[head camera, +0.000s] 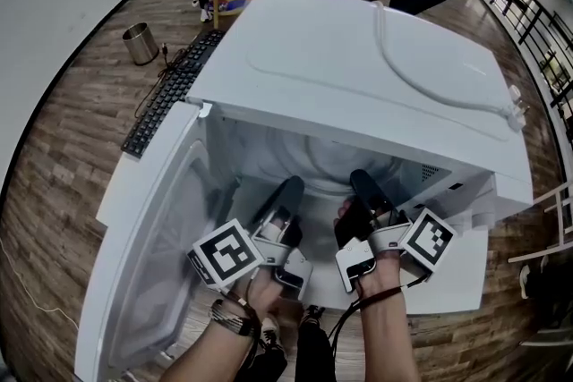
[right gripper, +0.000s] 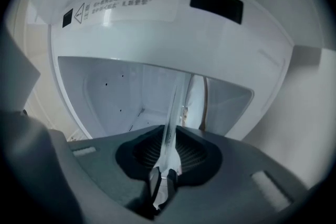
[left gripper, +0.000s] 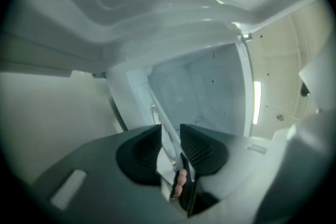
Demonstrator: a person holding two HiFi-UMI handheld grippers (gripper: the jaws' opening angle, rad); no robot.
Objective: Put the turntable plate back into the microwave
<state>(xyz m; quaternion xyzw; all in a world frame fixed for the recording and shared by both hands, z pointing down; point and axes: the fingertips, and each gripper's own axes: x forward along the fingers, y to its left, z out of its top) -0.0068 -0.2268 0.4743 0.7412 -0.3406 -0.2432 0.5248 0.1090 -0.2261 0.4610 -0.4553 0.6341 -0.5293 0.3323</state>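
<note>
Side-by-side, level — left gripper, right gripper in microwave

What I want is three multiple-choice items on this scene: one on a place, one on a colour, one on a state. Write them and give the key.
1. Where are the left claw and right claw relative to the microwave?
A. on top of it
B. reaching into its cavity
C. underneath it

2. What colour is the keyboard?
A. white
B. red
C. black

3. How does the door stand?
A. swung open
B. shut
C. taken off

Key: 1 B, since the head view shows both claws' tips past the front opening. 2 C, since its keys and body are dark against the wood floor. 3 A, since it hangs wide at the cavity's left.
</note>
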